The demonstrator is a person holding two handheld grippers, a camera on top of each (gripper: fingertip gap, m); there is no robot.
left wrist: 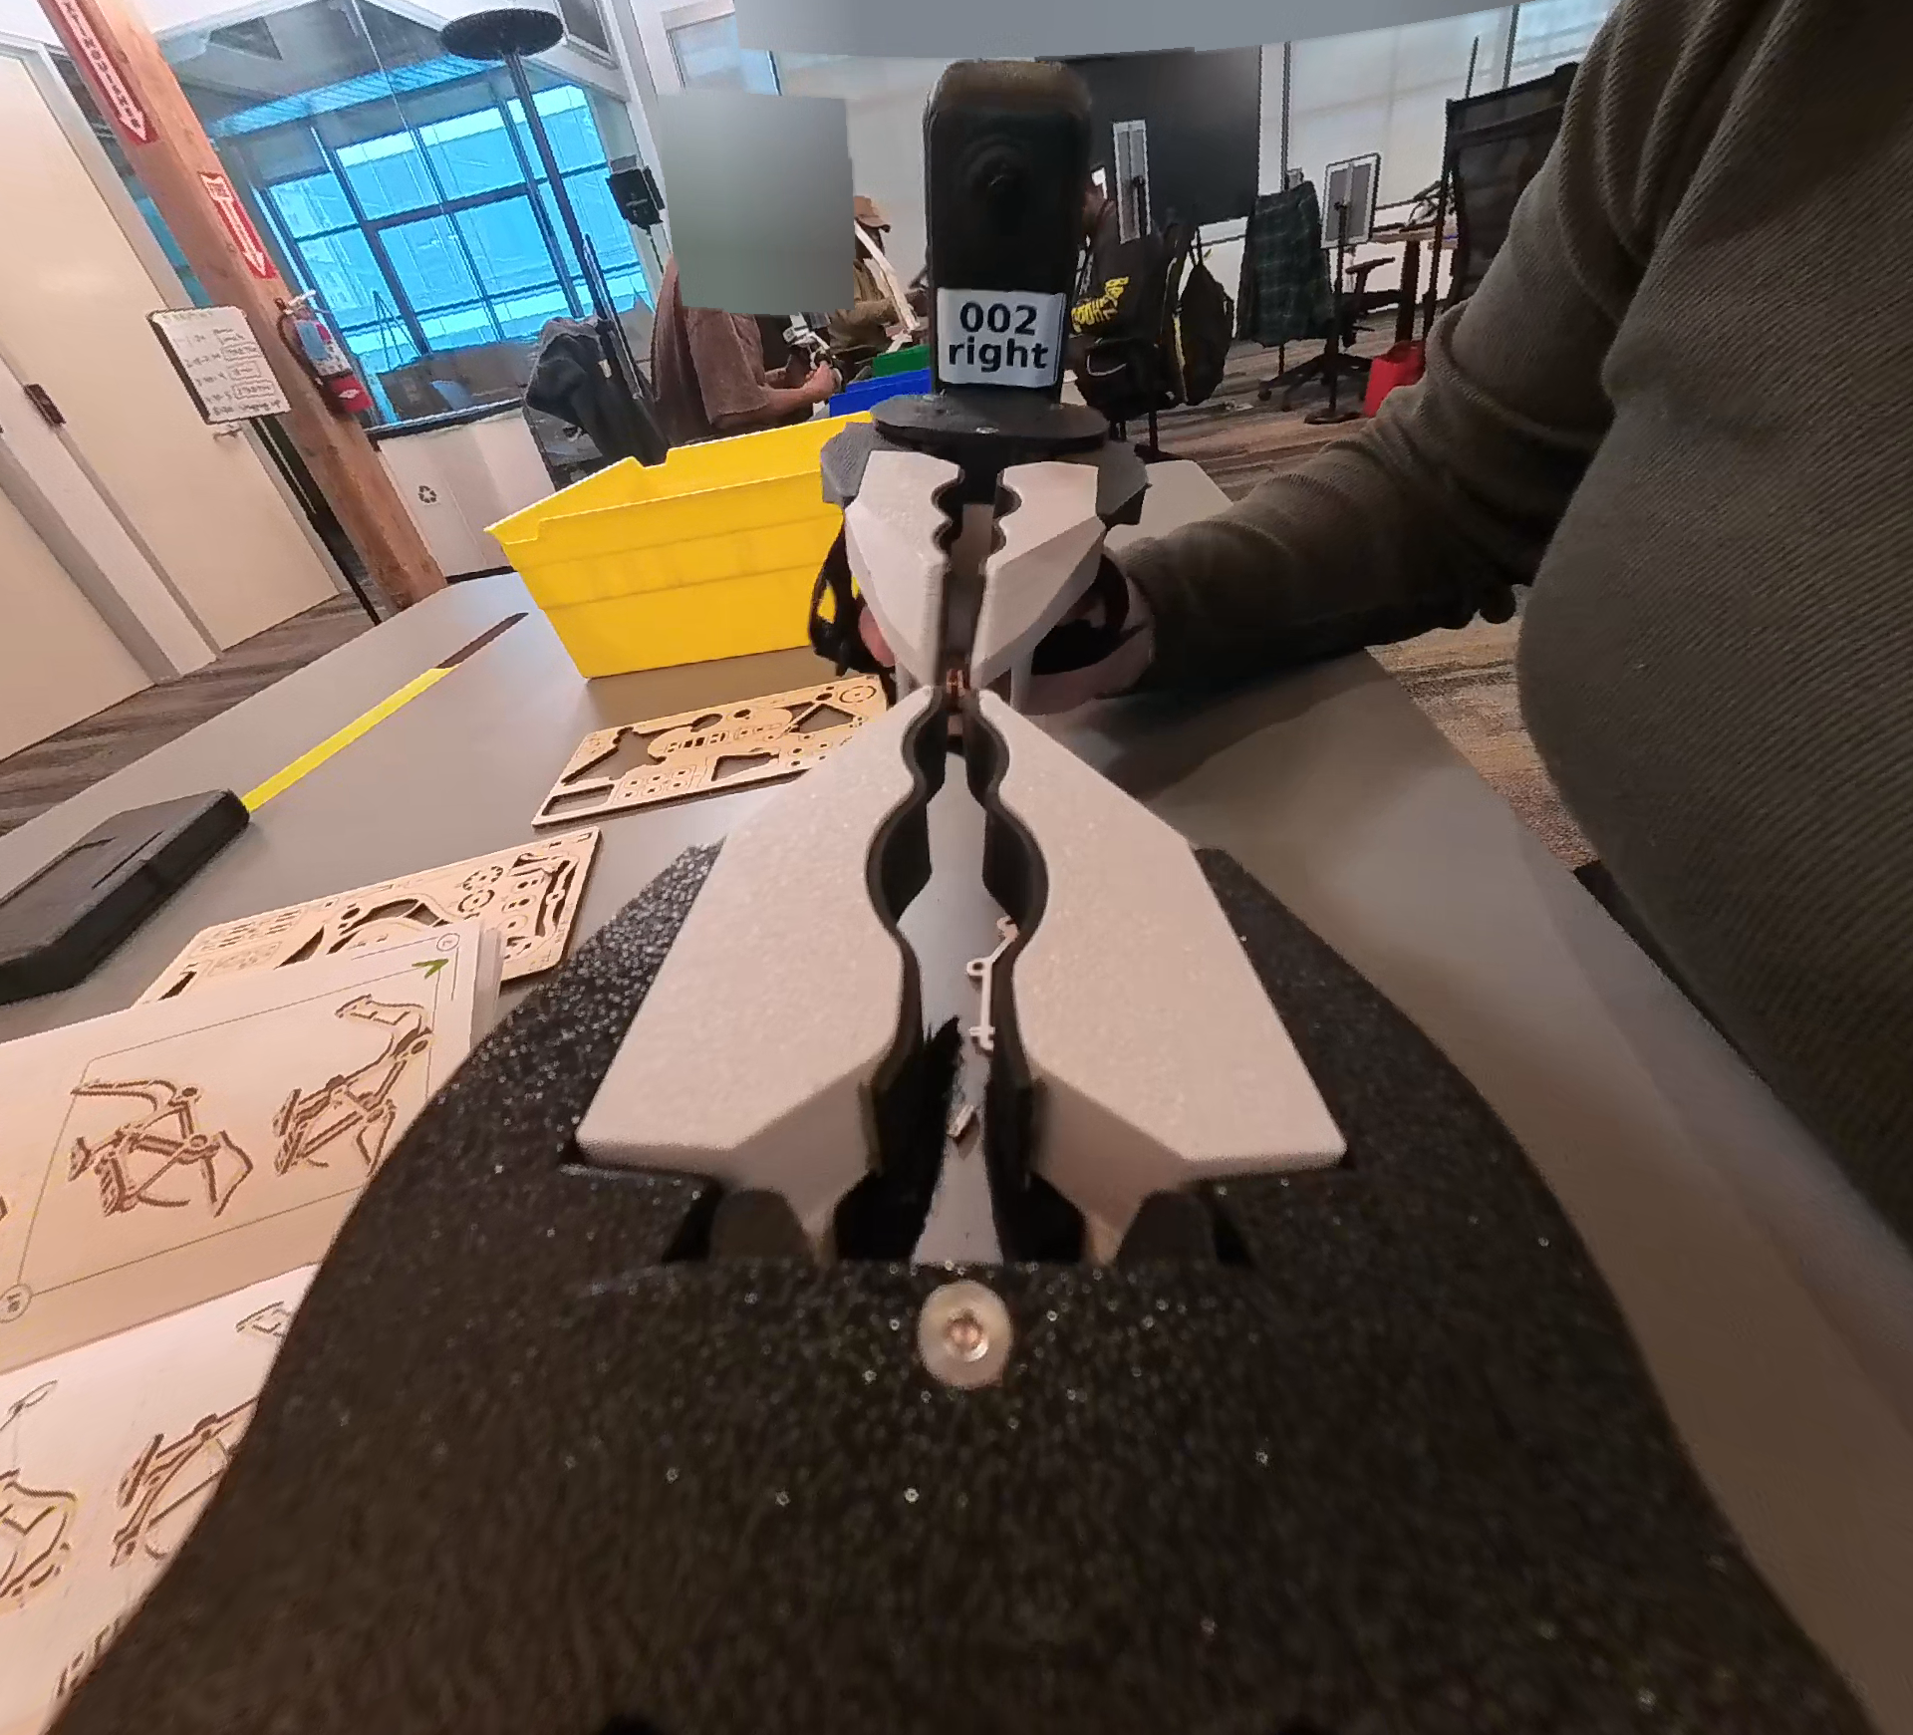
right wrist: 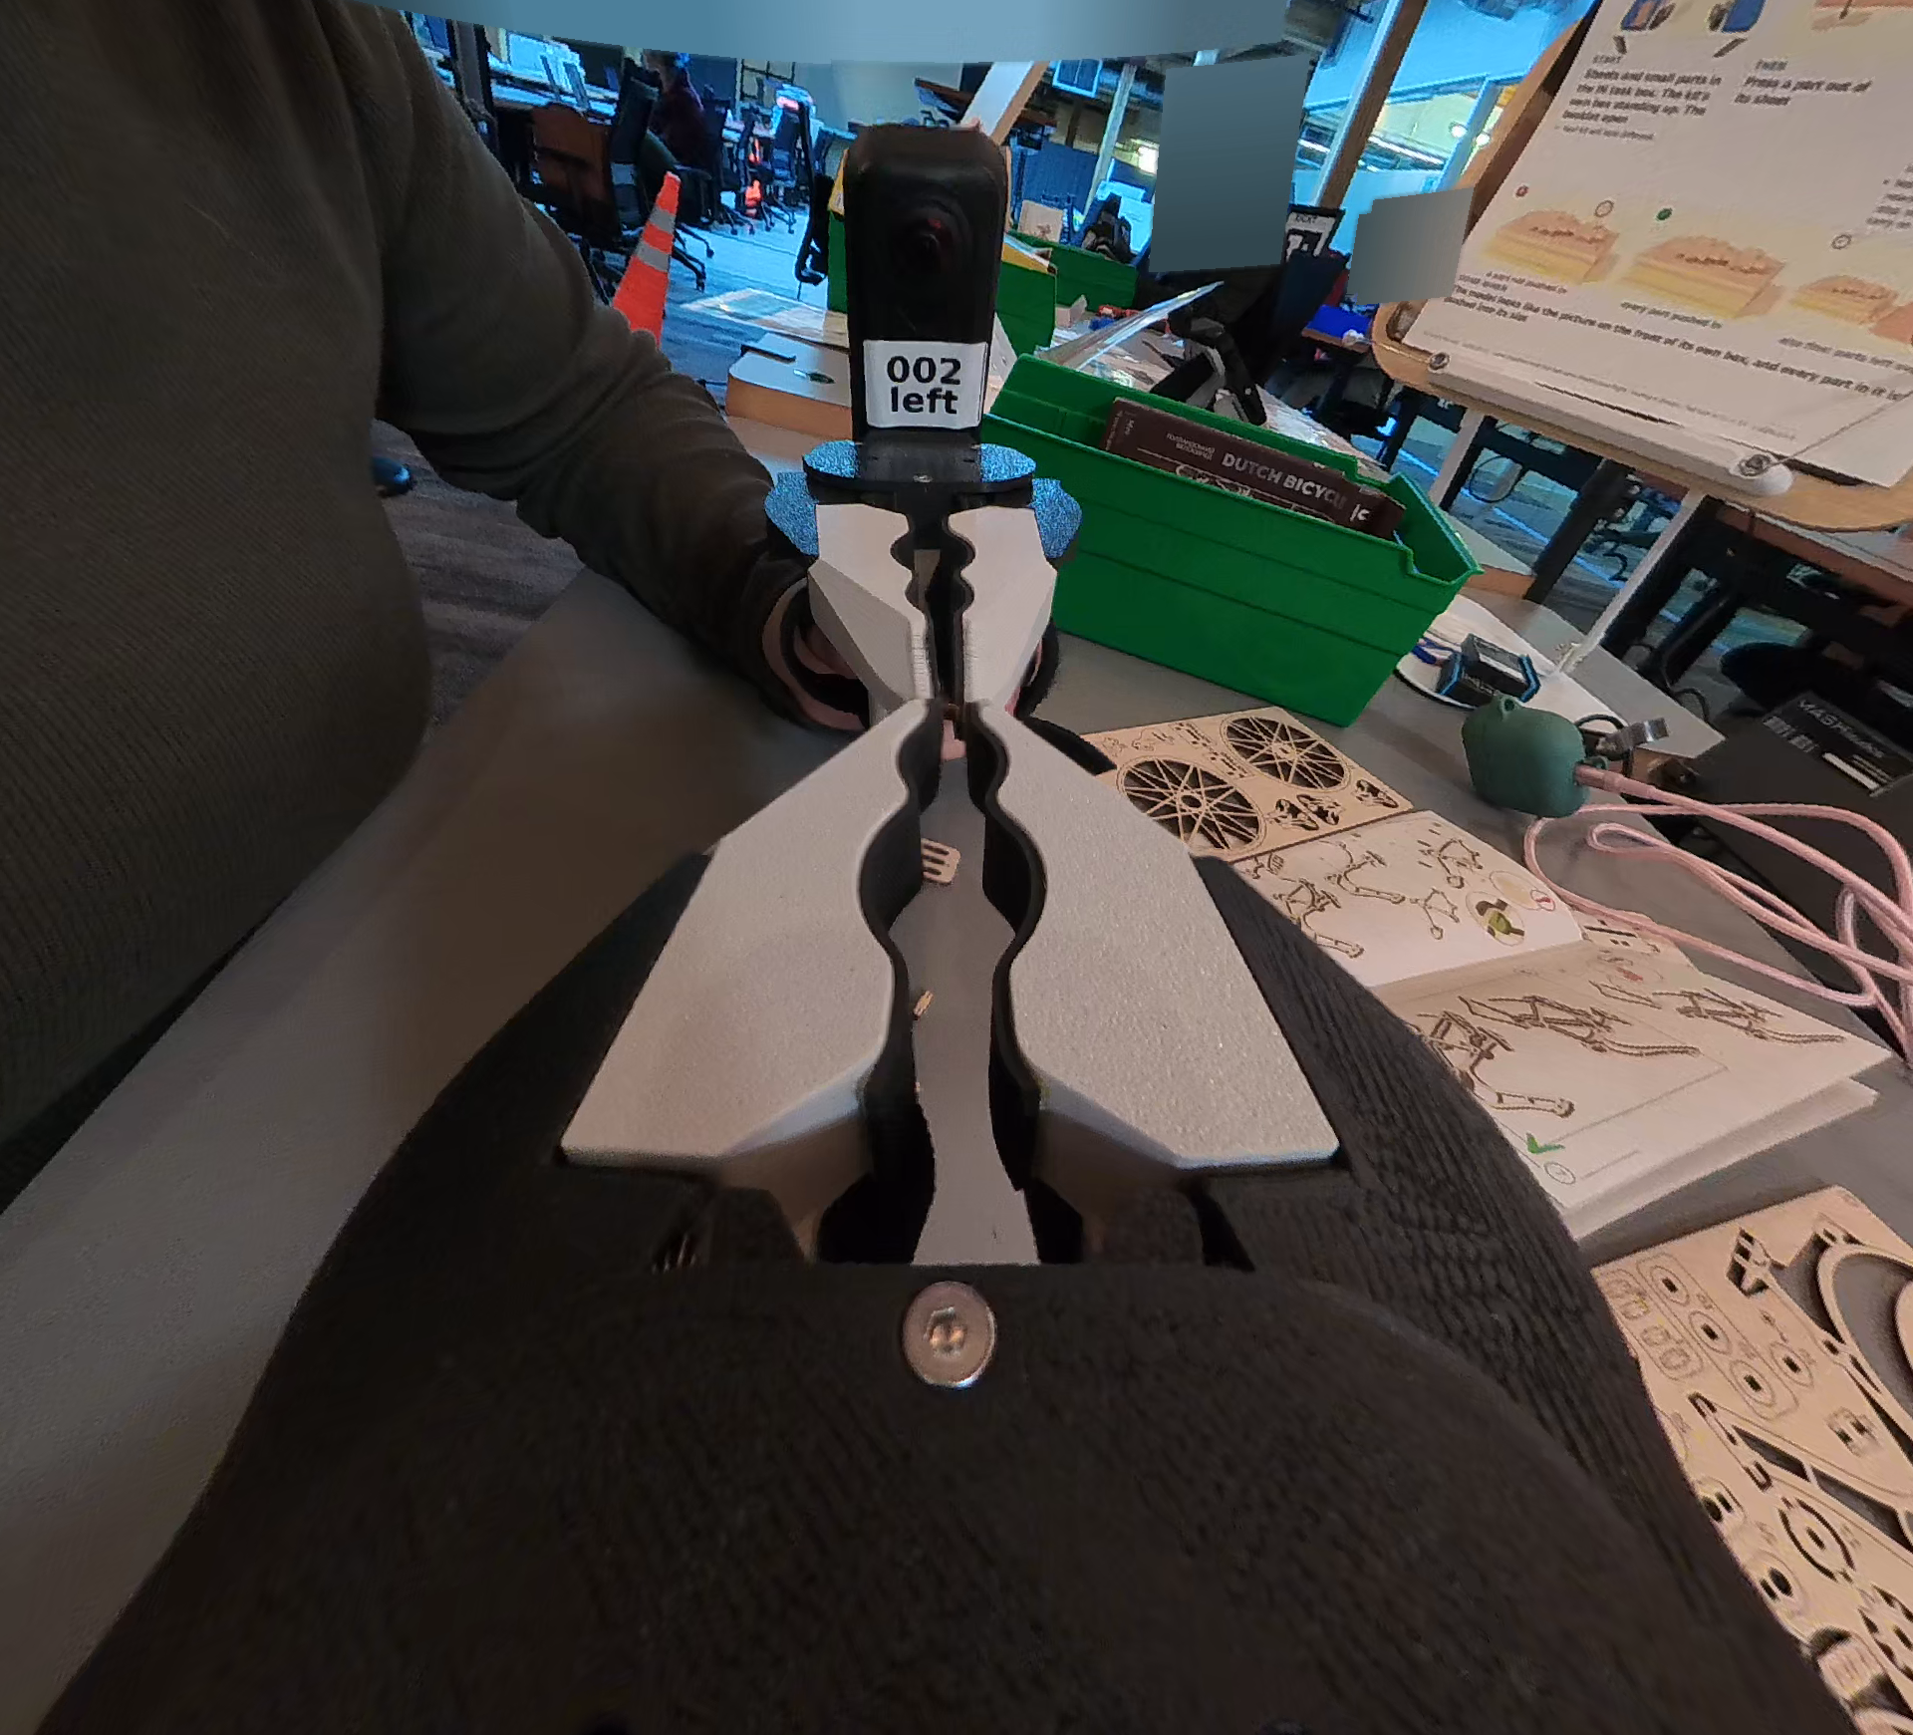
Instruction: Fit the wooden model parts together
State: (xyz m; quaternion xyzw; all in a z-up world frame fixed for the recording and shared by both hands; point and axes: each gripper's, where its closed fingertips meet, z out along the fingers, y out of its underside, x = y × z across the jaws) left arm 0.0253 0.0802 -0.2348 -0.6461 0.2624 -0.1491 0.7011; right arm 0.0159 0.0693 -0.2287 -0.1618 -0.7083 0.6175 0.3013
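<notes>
Right wrist view: green bin [right wrist: 1222, 609] holds a brown box [right wrist: 1242, 469]; both tools clamp small wooden parts.

Grey table [left wrist: 1346, 816] — bearing wooden sheets [left wrist: 714, 748], yellow bin [left wrist: 673, 567], green bin [right wrist: 1222, 598], booklet [right wrist: 1553, 1012].

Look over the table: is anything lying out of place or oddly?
Mostly orderly, but small loose wooden pieces lie on the bare table: a comb-shaped one and a thin bracket-like strip under the grippers, apart from the cut sheets. Easy to lose.
</notes>
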